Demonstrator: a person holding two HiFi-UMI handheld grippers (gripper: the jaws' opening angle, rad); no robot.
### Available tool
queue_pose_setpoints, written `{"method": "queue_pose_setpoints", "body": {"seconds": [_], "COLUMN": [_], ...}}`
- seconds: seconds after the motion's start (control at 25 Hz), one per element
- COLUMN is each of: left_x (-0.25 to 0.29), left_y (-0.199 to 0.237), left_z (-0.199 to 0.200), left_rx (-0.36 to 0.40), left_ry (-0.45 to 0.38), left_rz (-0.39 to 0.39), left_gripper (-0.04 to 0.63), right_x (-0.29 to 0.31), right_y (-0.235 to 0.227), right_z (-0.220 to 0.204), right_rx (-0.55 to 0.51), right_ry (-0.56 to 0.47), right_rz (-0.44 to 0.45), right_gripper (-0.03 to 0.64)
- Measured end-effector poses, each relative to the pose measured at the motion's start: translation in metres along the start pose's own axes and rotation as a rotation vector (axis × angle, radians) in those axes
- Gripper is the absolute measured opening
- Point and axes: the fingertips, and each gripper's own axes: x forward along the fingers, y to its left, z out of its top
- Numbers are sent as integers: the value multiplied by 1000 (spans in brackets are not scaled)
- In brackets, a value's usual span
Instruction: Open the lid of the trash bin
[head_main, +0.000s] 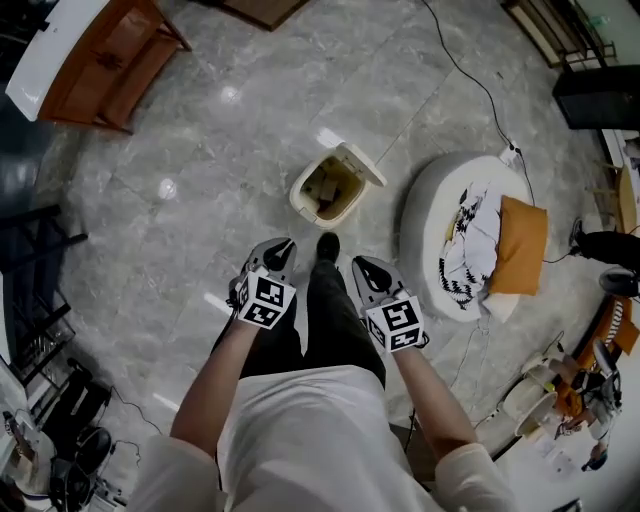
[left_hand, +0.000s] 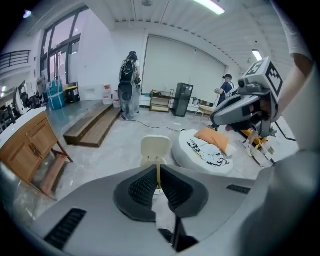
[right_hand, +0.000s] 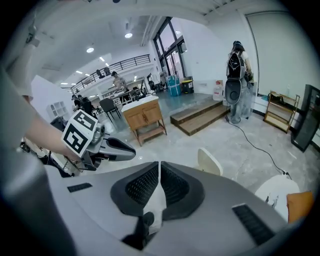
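Observation:
The cream trash bin (head_main: 322, 192) stands on the grey stone floor ahead of my feet, its lid (head_main: 362, 165) swung up and back so the inside shows. Both grippers hover in the air short of it, well apart from it. My left gripper (head_main: 284, 246) has its pads nearly together with nothing between them; in its own view the left gripper (left_hand: 158, 172) frames the raised lid (left_hand: 155, 147) through a thin slit. My right gripper (head_main: 361, 265) is shut and empty, and the right gripper (right_hand: 160, 170) sees the lid (right_hand: 210, 161) just beyond its jaws.
A round white floor cushion (head_main: 440, 215) with an orange pillow (head_main: 521, 246) lies right of the bin. A black cable (head_main: 470, 75) runs across the floor behind it. A wooden bench (head_main: 110, 60) stands far left. My shoe (head_main: 327, 245) points at the bin.

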Motion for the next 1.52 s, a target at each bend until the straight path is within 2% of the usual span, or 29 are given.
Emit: {"method": "queue_pose_setpoints", "body": {"seconds": [0.36,0.8,1.2,1.52], "left_x": [-82,-160,-207,-224], "left_y": [-24,-35,-37,-44], "left_z": [49,93,107,131], "left_rx": [56,141,179,143], "left_ry": [-95,-189,-235,-297], "left_rz": [-79,-162,-140,-117], "left_gripper": [26,21,21,21], "right_x": [-53,-111,-167,-195], "right_y": [19,35,43,36], "right_z": [40,68,79,95], "right_rx": [-8,-12,-29,-73], "right_ry": [-84,-173,-263,-296], "right_rz": [-56,-186,-254,-271], "right_gripper": [32,31,31,31]}}
